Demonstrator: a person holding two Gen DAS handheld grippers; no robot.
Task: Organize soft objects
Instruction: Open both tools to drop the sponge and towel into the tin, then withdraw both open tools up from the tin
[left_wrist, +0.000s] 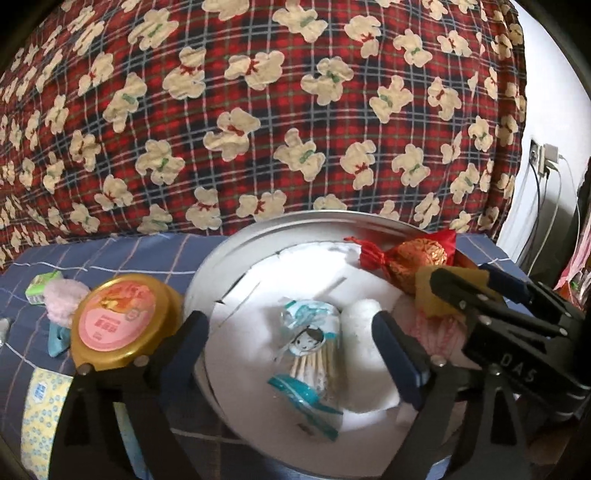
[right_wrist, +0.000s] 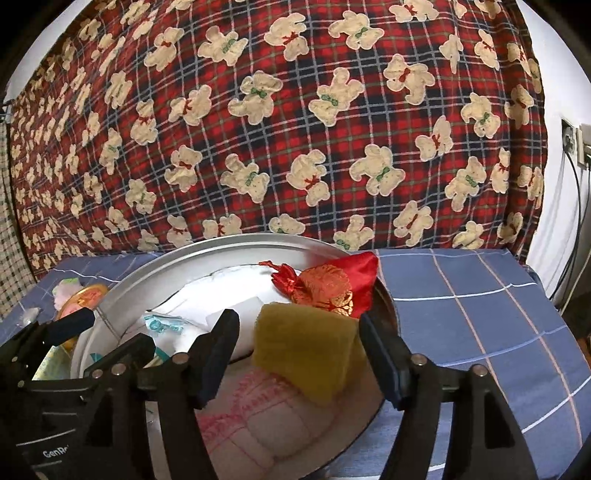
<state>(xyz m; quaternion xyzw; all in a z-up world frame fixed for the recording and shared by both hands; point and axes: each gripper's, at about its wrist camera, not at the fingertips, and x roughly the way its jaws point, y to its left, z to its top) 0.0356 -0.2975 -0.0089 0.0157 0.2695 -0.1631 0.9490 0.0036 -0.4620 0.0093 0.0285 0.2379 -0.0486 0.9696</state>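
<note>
A round metal tray (left_wrist: 221, 254) (right_wrist: 155, 269) sits on the blue checked bed sheet. In it lie a packet of cotton swabs (left_wrist: 314, 350), white foam pieces (left_wrist: 362, 321), a red and gold pouch (left_wrist: 410, 258) (right_wrist: 328, 284), a yellow sponge (right_wrist: 306, 350) (left_wrist: 424, 291) and a pink packet (right_wrist: 266, 417). My left gripper (left_wrist: 291, 350) is open over the swab packet. My right gripper (right_wrist: 299, 350) is open around the yellow sponge, apart from it.
Left of the tray lie a gold-lidded jar (left_wrist: 118, 321), a pink fluffy item (left_wrist: 62, 295), a green packet (left_wrist: 40, 288) and a yellow patterned pack (left_wrist: 40, 417). A red plaid bear quilt (left_wrist: 258, 110) rises behind. Wall socket and cables (left_wrist: 546, 162) at right.
</note>
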